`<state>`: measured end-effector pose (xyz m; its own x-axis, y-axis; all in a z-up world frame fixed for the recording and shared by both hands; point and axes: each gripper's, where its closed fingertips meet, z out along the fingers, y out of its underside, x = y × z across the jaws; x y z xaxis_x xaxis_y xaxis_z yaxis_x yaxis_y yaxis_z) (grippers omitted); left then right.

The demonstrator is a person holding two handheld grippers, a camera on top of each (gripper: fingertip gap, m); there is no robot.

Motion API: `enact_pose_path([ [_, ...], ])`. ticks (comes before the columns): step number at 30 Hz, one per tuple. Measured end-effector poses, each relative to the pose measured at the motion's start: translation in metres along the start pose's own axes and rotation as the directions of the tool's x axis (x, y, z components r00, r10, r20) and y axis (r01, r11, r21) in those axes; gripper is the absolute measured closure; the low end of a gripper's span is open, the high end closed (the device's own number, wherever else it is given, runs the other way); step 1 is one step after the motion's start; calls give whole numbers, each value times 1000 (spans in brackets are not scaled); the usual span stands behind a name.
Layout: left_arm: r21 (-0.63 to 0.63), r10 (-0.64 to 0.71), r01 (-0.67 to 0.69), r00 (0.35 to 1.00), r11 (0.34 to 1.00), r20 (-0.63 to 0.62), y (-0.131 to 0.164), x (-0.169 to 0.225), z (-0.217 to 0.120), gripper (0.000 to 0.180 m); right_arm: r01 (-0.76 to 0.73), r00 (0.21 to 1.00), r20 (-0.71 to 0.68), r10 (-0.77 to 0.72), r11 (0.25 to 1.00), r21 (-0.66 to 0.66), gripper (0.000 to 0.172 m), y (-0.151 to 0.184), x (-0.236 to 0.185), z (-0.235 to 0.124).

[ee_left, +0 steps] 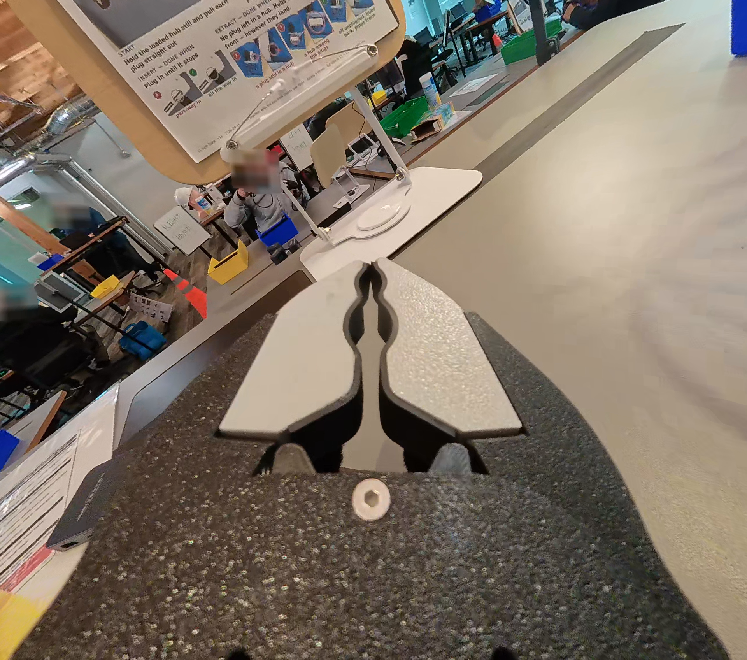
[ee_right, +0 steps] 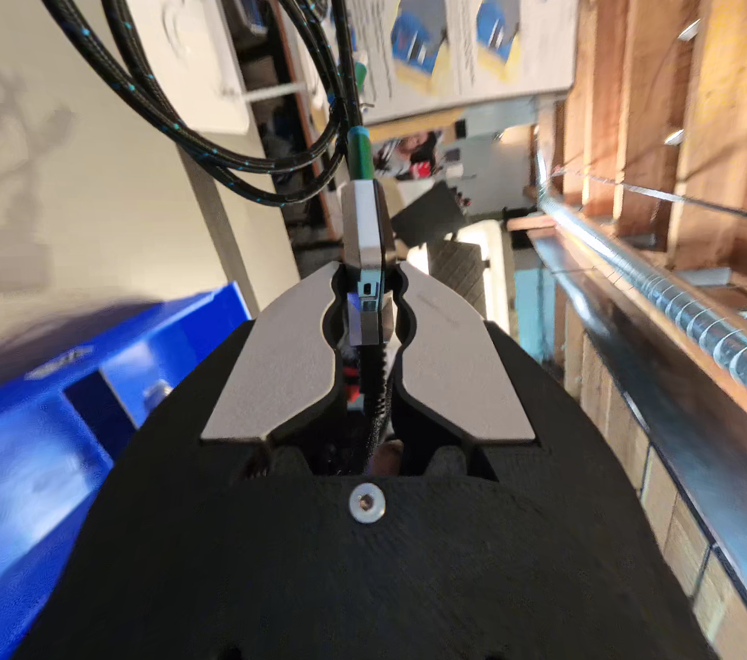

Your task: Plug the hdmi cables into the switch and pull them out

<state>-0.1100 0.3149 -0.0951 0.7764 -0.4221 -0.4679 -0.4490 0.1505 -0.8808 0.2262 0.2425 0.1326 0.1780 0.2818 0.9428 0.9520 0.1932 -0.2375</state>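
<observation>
— Across the lower right of the left wrist view runs the beige worktop; what else is big?

— A blue bin at lower left of the right wrist view, then the white stand at centre.

— And the grippers?

— The left gripper is closed on nothing. The right gripper clamps a slim grey hub (rigid, light, smooth-sided, I'd judge), best held across its flat faces. A green plug with limp braided cable sits at its far end.
</observation>
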Motion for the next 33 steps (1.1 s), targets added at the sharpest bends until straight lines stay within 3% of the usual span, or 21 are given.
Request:
enact_pose_path([
  [4,-12,10,-10,1000,1000,-23,1,7,3,180,-140,976,139,170,969,-203,151,63,-4,5],
  [7,-16,19,-20,999,1000,-39,1,11,4,180,-275,911,190,366,882,-384,151,108,-26,13],
  [12,-29,20,-21,999,999,-48,4,13,5,180,-268,851,220,477,754,-599,151,163,-56,15],
  [18,-40,23,-26,998,999,-59,5,15,6,179,-191,764,314,563,662,-725,151,184,-67,4],
  [24,-41,28,-31,997,999,-72,5,17,7,179,-62,687,463,560,680,-730,151,188,-70,5],
  [33,-49,30,-35,996,998,-83,7,19,8,178,-5,560,579,593,701,-713,151,190,-64,-11],
])
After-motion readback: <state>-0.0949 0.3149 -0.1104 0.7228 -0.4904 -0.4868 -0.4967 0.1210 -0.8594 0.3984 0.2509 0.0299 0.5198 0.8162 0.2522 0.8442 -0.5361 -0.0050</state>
